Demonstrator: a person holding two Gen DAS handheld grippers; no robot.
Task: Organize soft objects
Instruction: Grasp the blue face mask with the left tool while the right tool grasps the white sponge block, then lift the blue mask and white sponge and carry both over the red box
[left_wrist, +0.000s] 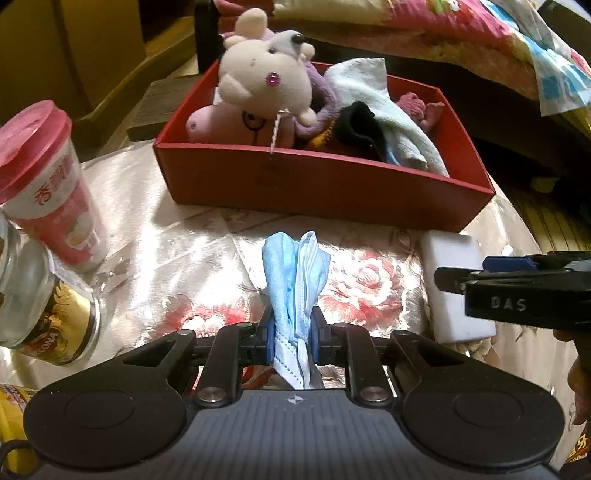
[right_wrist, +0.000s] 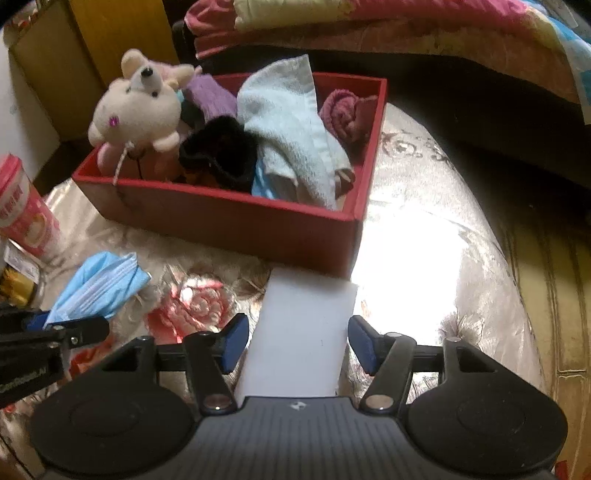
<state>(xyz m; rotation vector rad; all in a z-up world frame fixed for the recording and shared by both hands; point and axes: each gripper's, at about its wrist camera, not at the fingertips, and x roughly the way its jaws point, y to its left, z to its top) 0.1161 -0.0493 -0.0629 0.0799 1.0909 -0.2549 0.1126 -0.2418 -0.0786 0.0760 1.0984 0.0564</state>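
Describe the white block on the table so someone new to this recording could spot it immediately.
Find the red box full of soft things on the floral tablecloth. Just in front of its near right corner lies the white block, flat, between the open pads of the right gripper. It is the only plain white, hard-edged rectangle; its neighbour, the crumpled blue mask, is in the left gripper.

**Box at the back, mask and block in front**

On my desk (left_wrist: 166, 236) the box (left_wrist: 314, 184) sits farthest back, with a plush toy (left_wrist: 266, 81), a towel (left_wrist: 388, 110) and other soft items in it. Before the box lies the block (right_wrist: 299, 332), between my right gripper's (right_wrist: 295, 343) jaws. Left of it, my left gripper (left_wrist: 291, 339) clamps the face mask (left_wrist: 295, 280). A cup (left_wrist: 51, 184) and a jar (left_wrist: 40, 306) stand at far left.
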